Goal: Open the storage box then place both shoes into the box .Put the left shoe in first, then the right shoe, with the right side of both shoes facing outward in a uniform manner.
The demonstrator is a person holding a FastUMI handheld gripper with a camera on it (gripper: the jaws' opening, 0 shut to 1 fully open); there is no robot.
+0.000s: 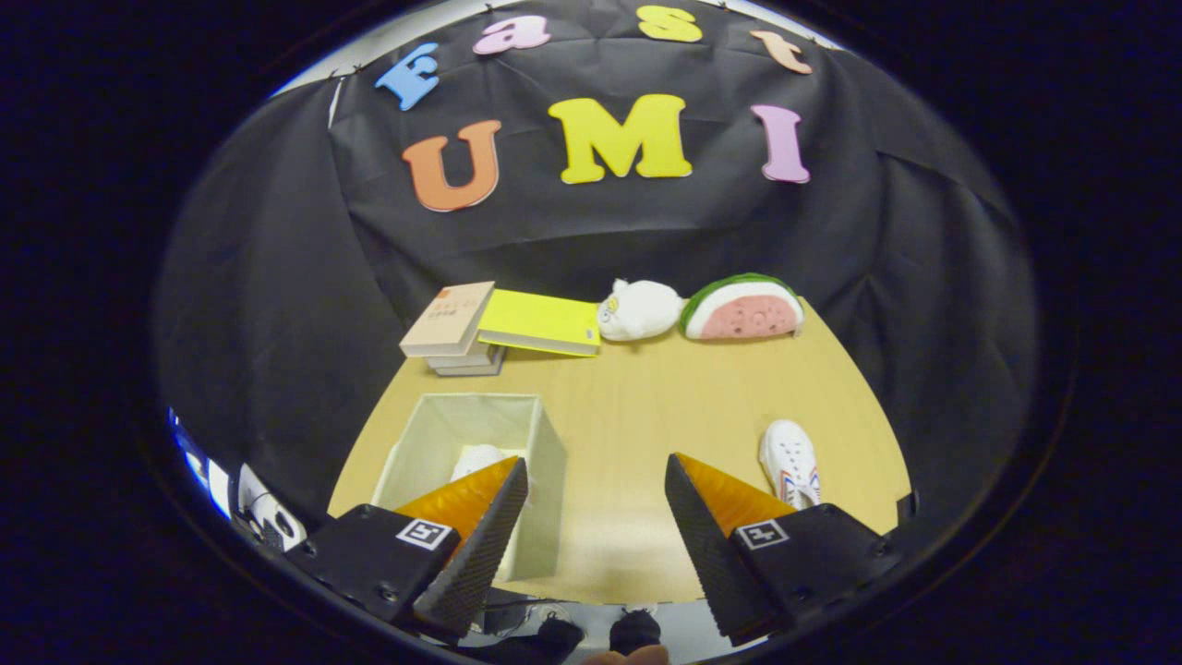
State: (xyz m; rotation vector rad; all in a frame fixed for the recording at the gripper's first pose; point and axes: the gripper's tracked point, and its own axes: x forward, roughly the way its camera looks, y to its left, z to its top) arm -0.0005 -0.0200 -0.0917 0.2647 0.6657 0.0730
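A pale storage box [540, 434] stands with its top open on the wooden table [637, 406], behind my left finger. One white shoe [477, 459] lies inside it, partly hidden by that finger. The other white shoe [788, 460], with red and blue marks on its side, lies on the table just beyond my right finger. My gripper [597, 480] is open and holds nothing; bare tabletop shows between its fingers. It hovers above the table's near edge, between the box and the loose shoe.
At the far edge of the table lie a stack of books [452, 332], a yellow book [540, 321], a white plush toy [640, 309] and a watermelon-slice plush [743, 308]. Black cloth walls close the booth behind and at both sides.
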